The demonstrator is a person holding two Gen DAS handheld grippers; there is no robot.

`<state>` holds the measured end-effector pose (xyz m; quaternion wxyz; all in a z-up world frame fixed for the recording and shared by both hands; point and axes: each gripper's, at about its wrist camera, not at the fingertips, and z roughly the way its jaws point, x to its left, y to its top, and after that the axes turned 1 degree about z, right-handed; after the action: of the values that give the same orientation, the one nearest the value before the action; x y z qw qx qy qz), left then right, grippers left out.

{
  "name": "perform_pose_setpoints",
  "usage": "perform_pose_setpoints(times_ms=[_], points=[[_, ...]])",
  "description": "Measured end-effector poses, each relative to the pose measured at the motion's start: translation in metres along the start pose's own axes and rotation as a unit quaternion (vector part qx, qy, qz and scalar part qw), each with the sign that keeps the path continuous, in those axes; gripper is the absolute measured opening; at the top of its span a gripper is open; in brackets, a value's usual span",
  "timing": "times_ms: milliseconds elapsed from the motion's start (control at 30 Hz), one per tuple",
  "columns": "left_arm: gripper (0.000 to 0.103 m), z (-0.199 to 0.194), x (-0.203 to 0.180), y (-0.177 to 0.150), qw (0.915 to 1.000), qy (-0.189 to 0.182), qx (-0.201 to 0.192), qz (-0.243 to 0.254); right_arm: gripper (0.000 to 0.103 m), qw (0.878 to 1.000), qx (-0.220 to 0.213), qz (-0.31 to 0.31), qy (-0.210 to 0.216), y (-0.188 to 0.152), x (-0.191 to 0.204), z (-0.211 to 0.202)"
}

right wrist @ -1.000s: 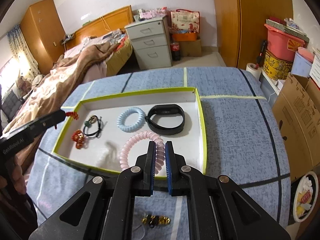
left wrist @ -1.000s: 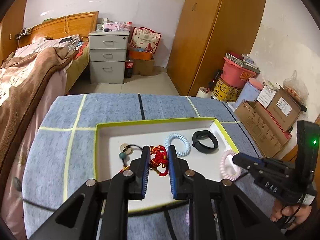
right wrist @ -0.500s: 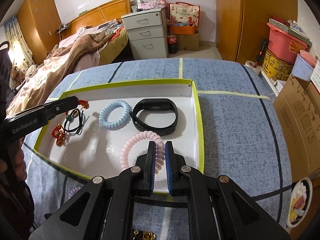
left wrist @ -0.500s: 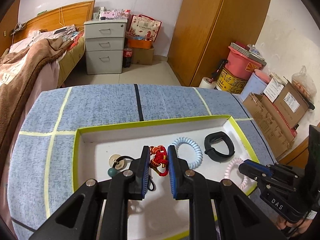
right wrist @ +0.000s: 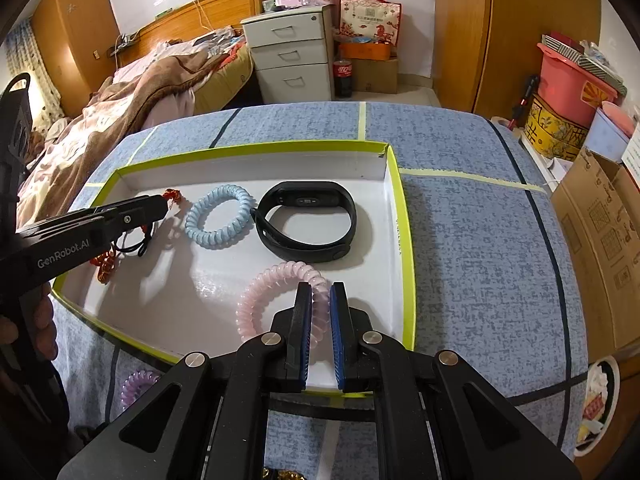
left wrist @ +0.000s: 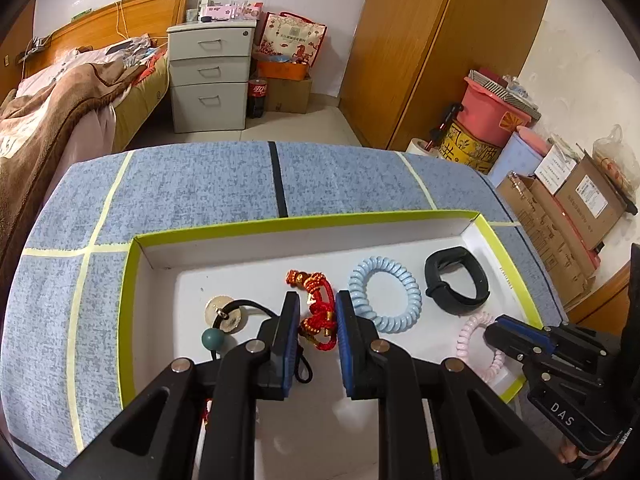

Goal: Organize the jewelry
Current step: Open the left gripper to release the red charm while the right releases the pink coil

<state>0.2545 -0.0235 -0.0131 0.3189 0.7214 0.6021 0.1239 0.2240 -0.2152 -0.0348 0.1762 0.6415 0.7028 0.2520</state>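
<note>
A white tray with a green rim (left wrist: 304,222) (right wrist: 248,149) lies on the blue cloth. My left gripper (left wrist: 317,312) is shut on a red knotted cord bracelet (left wrist: 318,312) low over the tray. My right gripper (right wrist: 321,300) is shut on a pink coil bracelet (right wrist: 272,284), which rests on the tray floor near its right front corner. In the tray also lie a blue coil bracelet (left wrist: 384,296) (right wrist: 218,222), a black fitness band (left wrist: 456,280) (right wrist: 308,220) and a black cord with a green bead and a coin (left wrist: 224,320).
A purple coil bracelet (right wrist: 138,386) lies on the cloth in front of the tray. A gold item (right wrist: 284,474) shows at the bottom edge. Bed (right wrist: 140,92), drawers (right wrist: 292,60), wardrobe and boxes (left wrist: 568,208) stand beyond the table.
Both grippers moved forward and lower over the tray. The red cord bracelet now hangs closer to the tray floor, and the pink coil has come to rest inside the tray.
</note>
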Motion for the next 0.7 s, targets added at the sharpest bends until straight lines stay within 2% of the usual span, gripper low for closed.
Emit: perform_pose_setpoints(times_ms=[200, 300, 400, 567, 700], points=[[0.020, 0.0057, 0.0010, -0.0016, 0.9999, -0.004, 0.011, -0.004, 0.010, 1.000, 0.001, 0.000, -0.002, 0.0010, 0.0002, 0.0008], [0.028, 0.0061, 0.0002, -0.0026, 0.9999, -0.010, 0.012, -0.004, 0.010, 1.000, 0.002, 0.000, -0.003, 0.0008, 0.0007, 0.0009], [0.030, 0.0041, 0.0003, -0.0030, 0.9999, -0.011, 0.009, -0.005, 0.011, 1.000, 0.001, 0.003, -0.005, -0.0003, 0.0000, 0.0006], [0.038, 0.0011, 0.0023, -0.0039, 0.9999, -0.013, 0.006, -0.010, 0.028, 1.000, 0.001, 0.002, -0.002, -0.0014, 0.0002, 0.0005], [0.042, -0.0035, 0.0010, -0.0051, 0.9998, -0.015, 0.003, -0.008, 0.033, 1.000, -0.003, 0.000, 0.000, -0.0023, 0.0017, -0.0024]])
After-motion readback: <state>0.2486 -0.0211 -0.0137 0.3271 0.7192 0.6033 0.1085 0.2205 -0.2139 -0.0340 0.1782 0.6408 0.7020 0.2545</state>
